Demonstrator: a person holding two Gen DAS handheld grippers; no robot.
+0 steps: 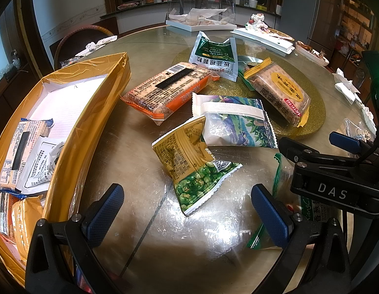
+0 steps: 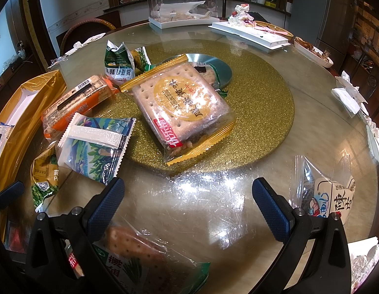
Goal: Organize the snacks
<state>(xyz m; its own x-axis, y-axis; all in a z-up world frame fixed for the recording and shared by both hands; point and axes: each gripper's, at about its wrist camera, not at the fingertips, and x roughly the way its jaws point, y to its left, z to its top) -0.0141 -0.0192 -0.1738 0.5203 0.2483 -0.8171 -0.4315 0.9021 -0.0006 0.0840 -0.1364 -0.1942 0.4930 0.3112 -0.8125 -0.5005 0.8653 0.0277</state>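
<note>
Sorting partly done: few packs in box [image 1: 91, 112] left of wide empty left jaws, pea bag [image 1: 196, 171] and others ahead; right jaws wide.

Gold box [image 1: 91, 122], glittery gold turntable [image 2: 262, 103], orange cracker pack [image 1: 165, 90], green pea packet [image 1: 196, 183]

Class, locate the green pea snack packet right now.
In the left wrist view, the green pea packet lies centre on the glass table, touching the leafy white packet, right of the gold box.
</note>
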